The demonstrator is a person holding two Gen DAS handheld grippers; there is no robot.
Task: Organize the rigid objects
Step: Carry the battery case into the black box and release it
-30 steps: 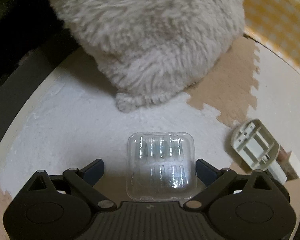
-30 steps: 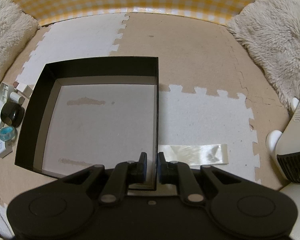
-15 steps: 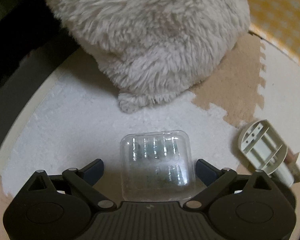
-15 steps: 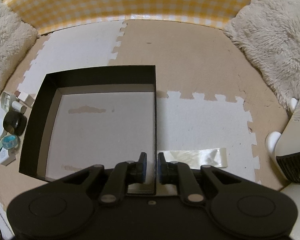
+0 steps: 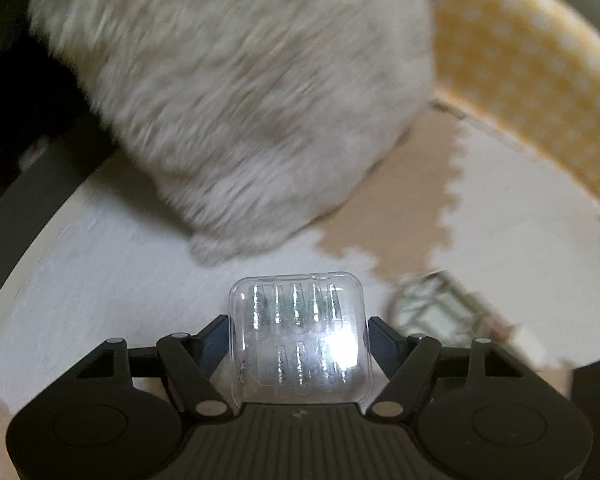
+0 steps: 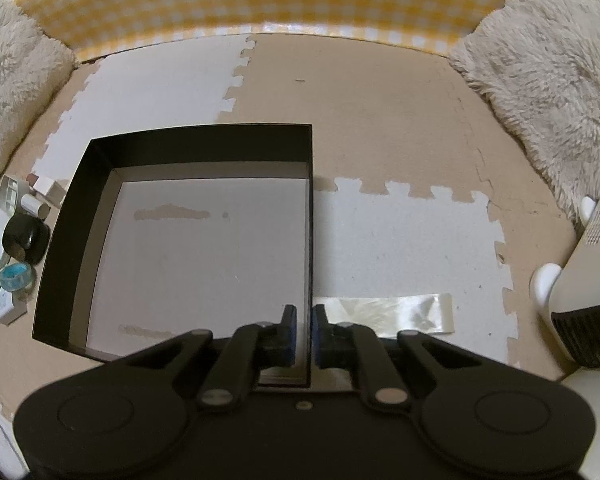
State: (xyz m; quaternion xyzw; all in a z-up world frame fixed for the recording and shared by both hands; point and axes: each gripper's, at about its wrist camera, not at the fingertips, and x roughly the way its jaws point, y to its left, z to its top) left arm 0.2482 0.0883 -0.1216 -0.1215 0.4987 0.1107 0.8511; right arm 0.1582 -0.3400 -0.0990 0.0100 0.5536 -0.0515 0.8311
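Note:
My left gripper [image 5: 298, 336] is shut on a clear plastic case [image 5: 298, 334] of small pieces and holds it above the white mat. My right gripper [image 6: 305, 330] is shut on the right wall of a black open box [image 6: 180, 144] with a white bottom; the box is empty. To the left of the box lie a black tape roll [image 6: 26, 238], a blue tape roll [image 6: 17, 276], a white tube [image 6: 34, 206] and a grey plastic part [image 6: 11, 196]. The grey plastic part shows blurred in the left wrist view [image 5: 436, 312].
A fluffy cream cushion [image 5: 228, 92] lies close ahead of the left gripper. A yellow checked wall [image 6: 260, 0] borders the foam mat. Another fluffy cushion [image 6: 540, 80] lies at the right, a white appliance [image 6: 580, 280] beyond it, and a clear film strip [image 6: 388, 316] beside the box.
My left gripper has closed on the clear case, lifted it and swung right; the view blurs. My right gripper keeps its hold on the box wall and has shifted a little.

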